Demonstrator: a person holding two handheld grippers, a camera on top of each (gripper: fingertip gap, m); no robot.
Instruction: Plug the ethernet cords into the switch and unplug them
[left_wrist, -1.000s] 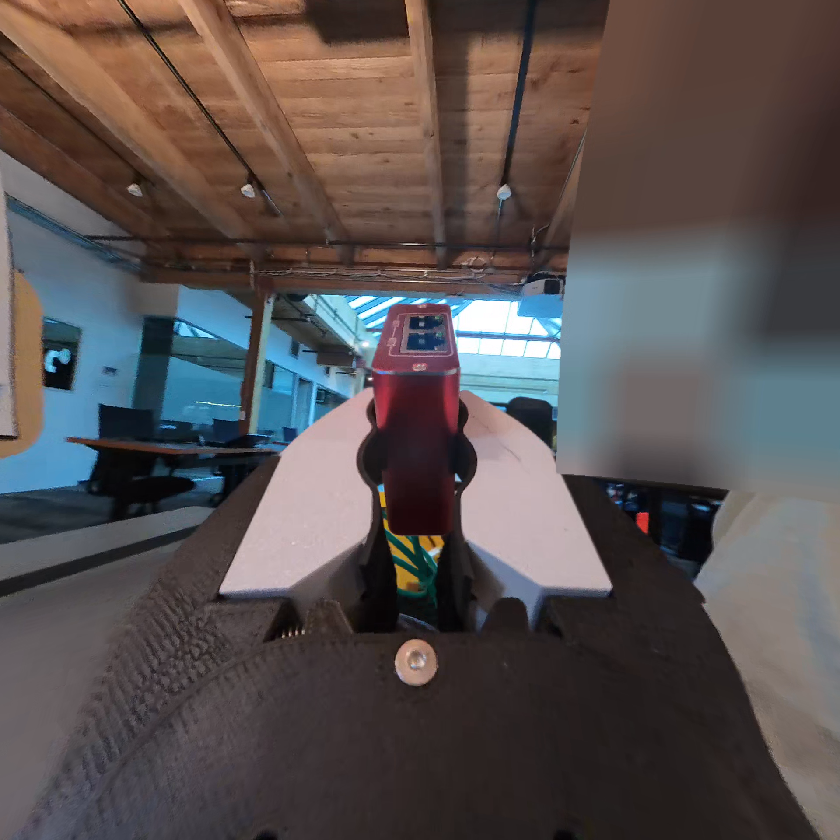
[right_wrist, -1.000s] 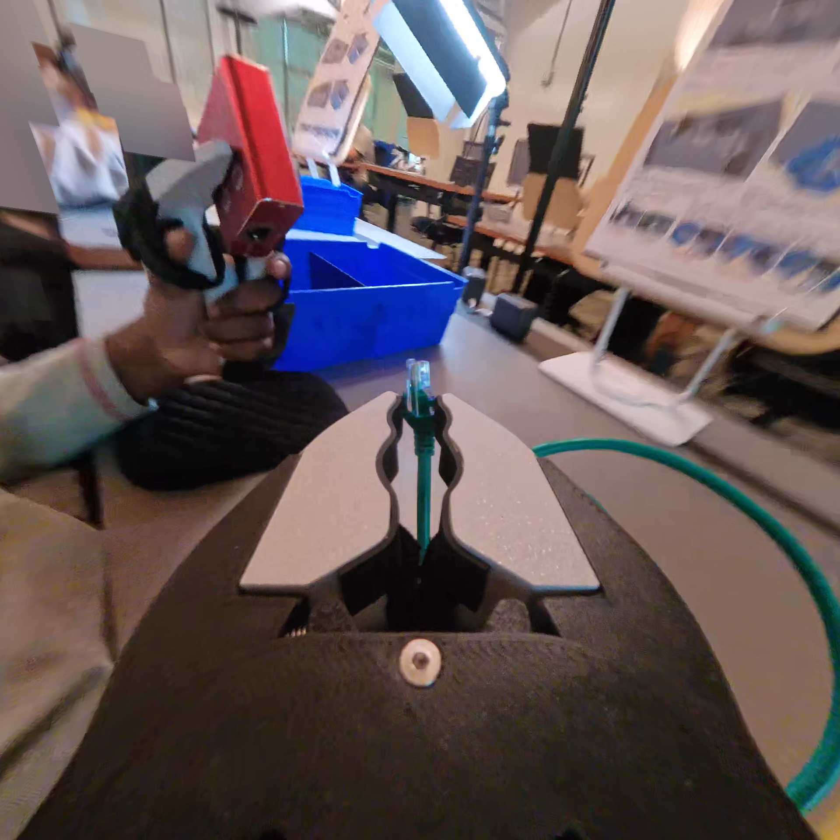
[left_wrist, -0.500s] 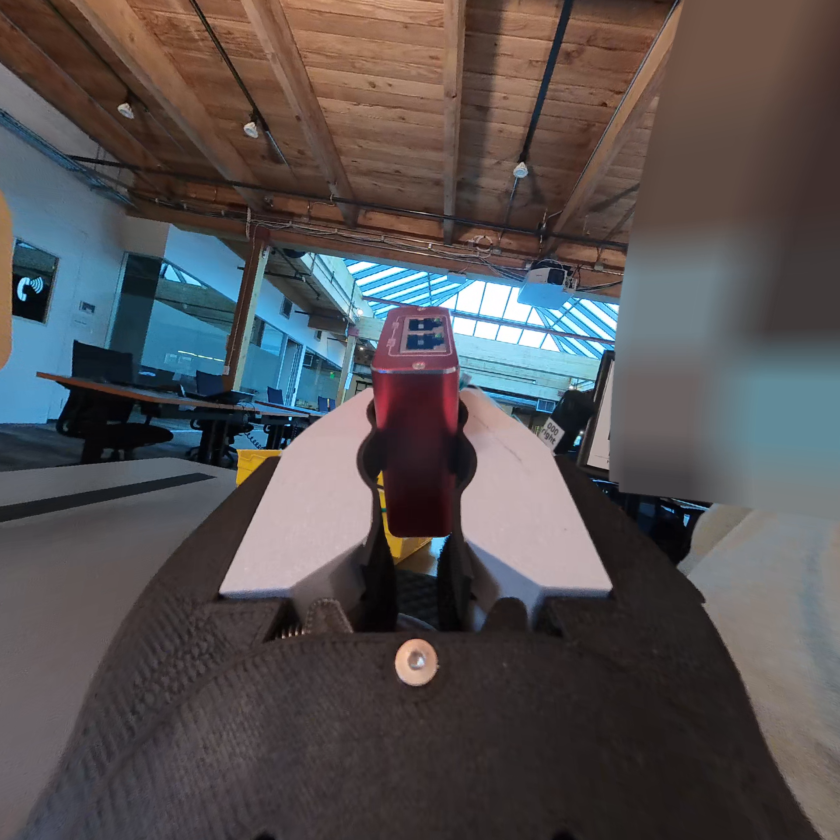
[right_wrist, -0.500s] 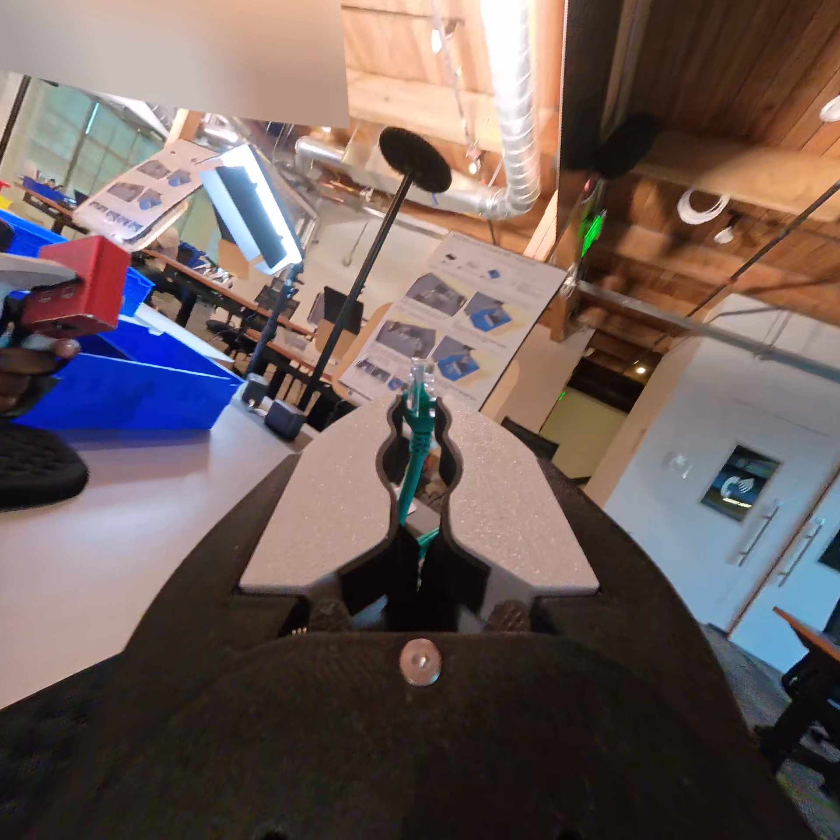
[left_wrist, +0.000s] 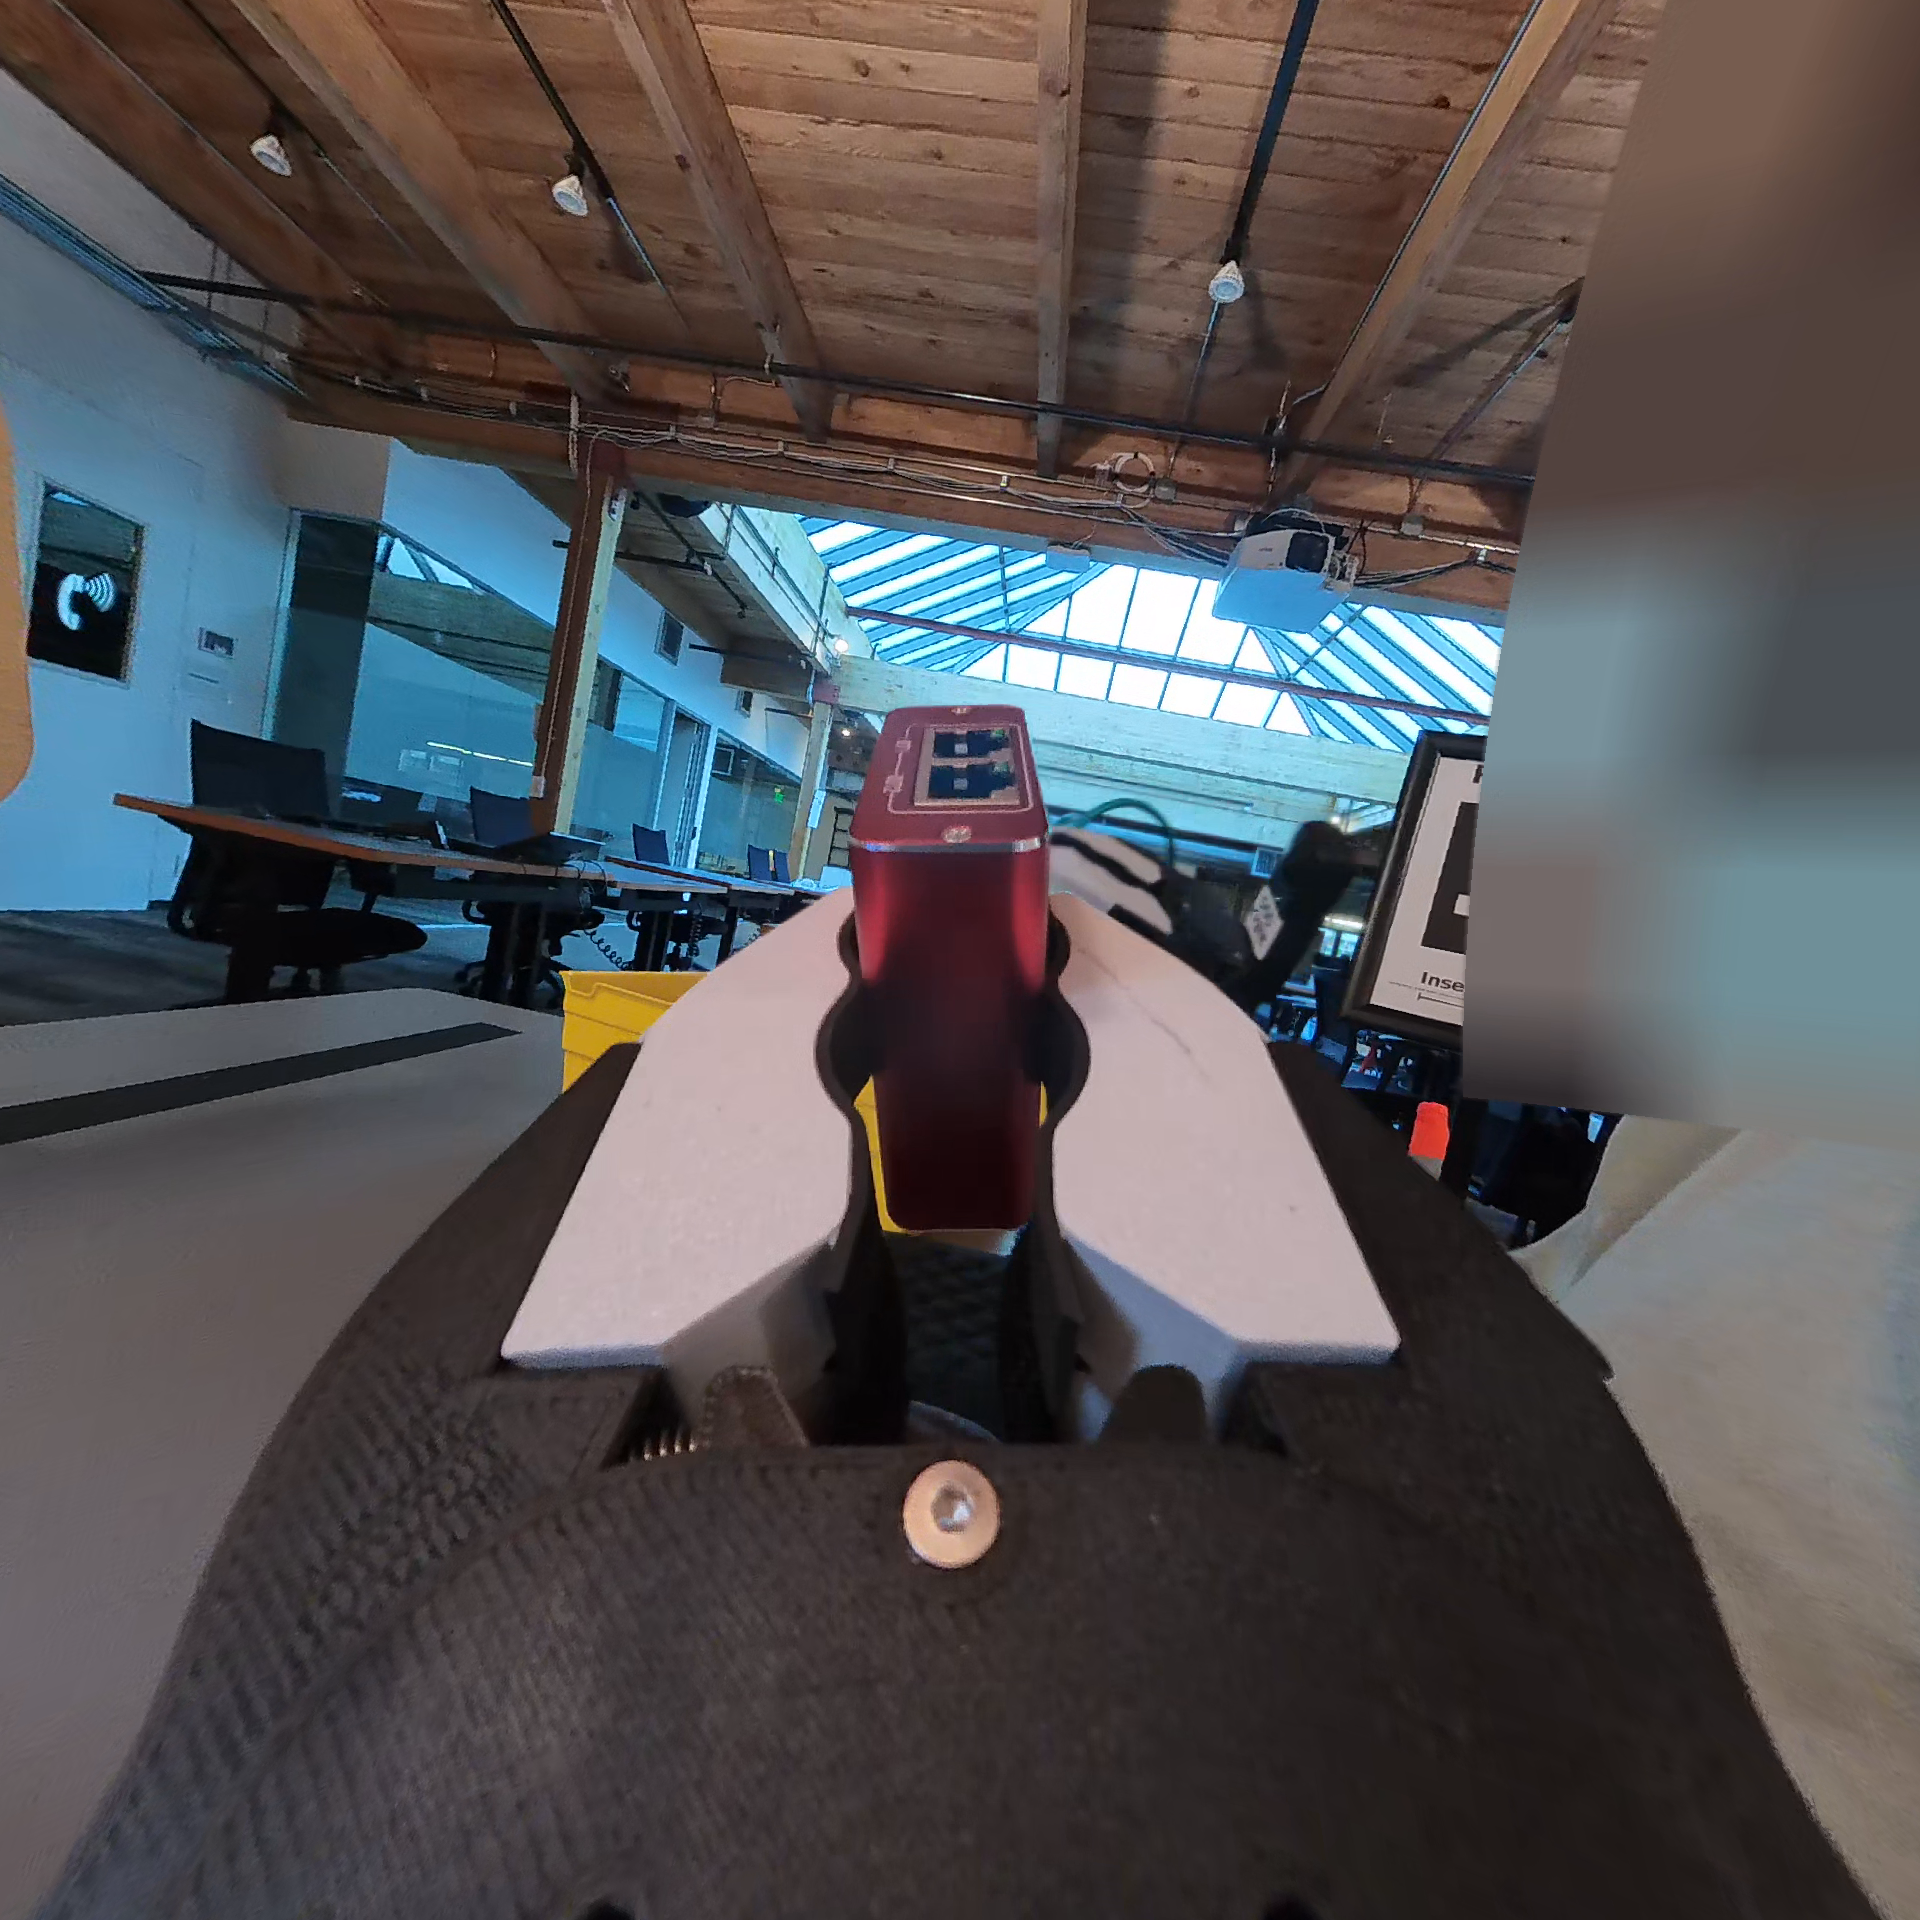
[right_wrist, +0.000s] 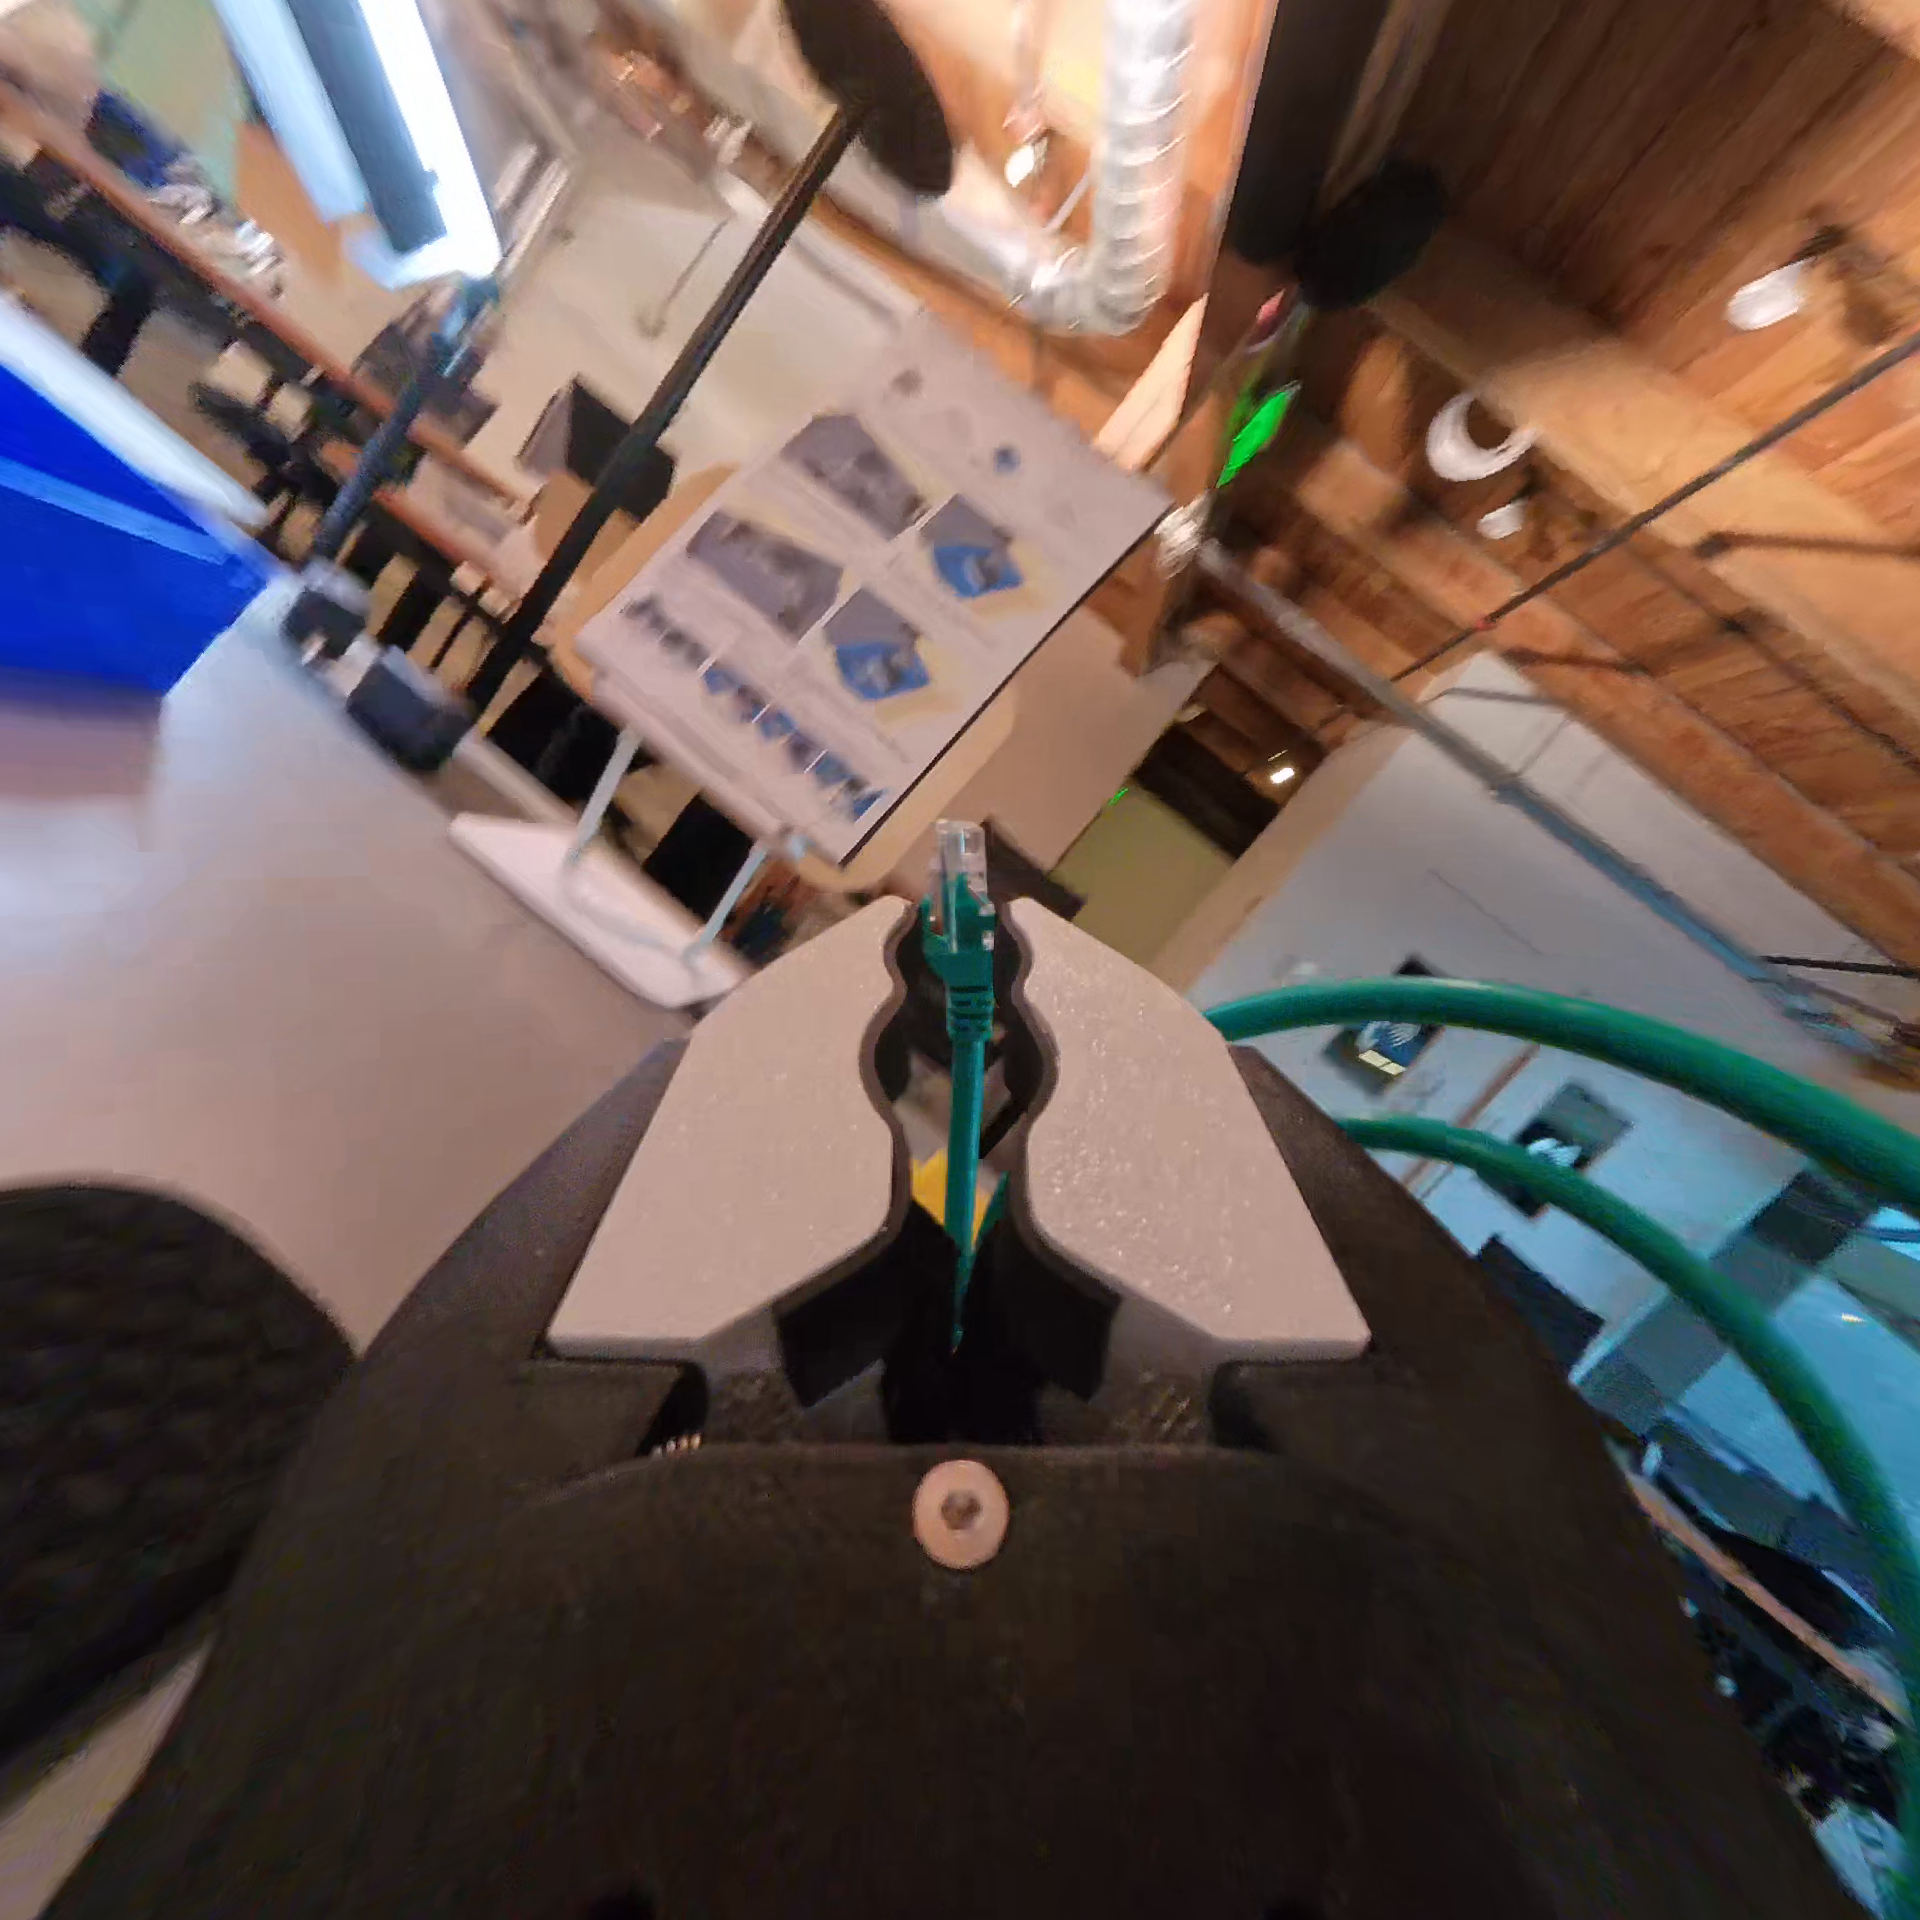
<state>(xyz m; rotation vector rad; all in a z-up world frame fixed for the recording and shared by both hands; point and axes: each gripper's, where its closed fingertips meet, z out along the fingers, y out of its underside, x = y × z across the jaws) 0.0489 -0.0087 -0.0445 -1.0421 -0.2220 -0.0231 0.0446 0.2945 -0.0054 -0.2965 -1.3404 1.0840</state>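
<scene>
My left gripper is shut on a small red switch and holds it upright in the air, its two empty ports facing away and up. My right gripper is shut on the green ethernet cord just behind its clear plug, which sticks out past the fingertips. The cord loops back on the right. In the left wrist view the right gripper with a green cord arc shows just behind the switch on its right.
A grey table lies below, with a blue bin at the left and a poster on a white stand behind. A yellow bin and a framed sign show in the left wrist view. A pale sleeve is on the right. There is about 30 centimetres between the tips of the two grippers.
The right gripper has swung and tilted with the cord, and now appears behind the switch in the left wrist view. The left gripper has turned slightly with the switch; both grips are unchanged.
</scene>
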